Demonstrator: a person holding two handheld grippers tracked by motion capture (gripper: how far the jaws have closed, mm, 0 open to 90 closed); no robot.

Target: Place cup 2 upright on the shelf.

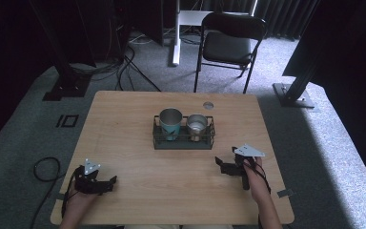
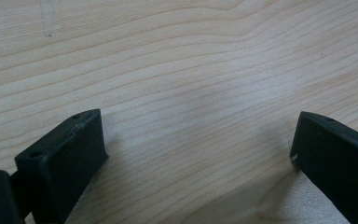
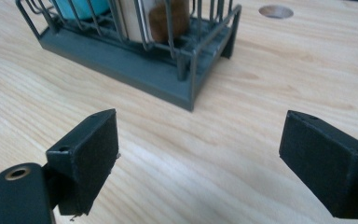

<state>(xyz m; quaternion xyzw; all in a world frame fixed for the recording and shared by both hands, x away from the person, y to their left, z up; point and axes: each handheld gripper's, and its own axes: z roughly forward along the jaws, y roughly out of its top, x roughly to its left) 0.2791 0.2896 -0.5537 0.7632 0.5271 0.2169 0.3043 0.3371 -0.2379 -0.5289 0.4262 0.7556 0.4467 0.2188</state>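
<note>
Desk point(image 1: 138, 191) was light wood, seen from above. A dark wire rack point(image 1: 184, 142) sat just past centre, toward 12 o'clock. Two cups stood in it side by side: a teal cup point(image 1: 171, 123) with a metal rim at 9 o'clock within the rack, and a smaller steel cup point(image 1: 197, 126) at 3 o'clock. The two looked to be touching or nearly so; could not tell which.

Left claw point(image 1: 108, 183) lay low over the desk at 7 o'clock from the rack, well apart from it. Jaws stood wide, released, with bare wood grain between them in the left gripper view point(image 2: 198, 144).

Right claw point(image 1: 223, 165) lay at 4 o'clock from the rack, near its corner but clear of it. Jaws also spread, released, nothing between them point(image 3: 198, 154). In the right gripper view the rack point(image 3: 135, 60) stood ahead at 11 o'clock, its near corner post closest, with the teal cup point(image 3: 81, 5) and a pale-and-brown cup wall point(image 3: 154, 18) behind the wires.

A round grommet hole point(image 1: 208, 105) sat in the desk beyond the rack at 1 o'clock. A black chair point(image 1: 228, 45) stood on the carpet past the far edge.
</note>
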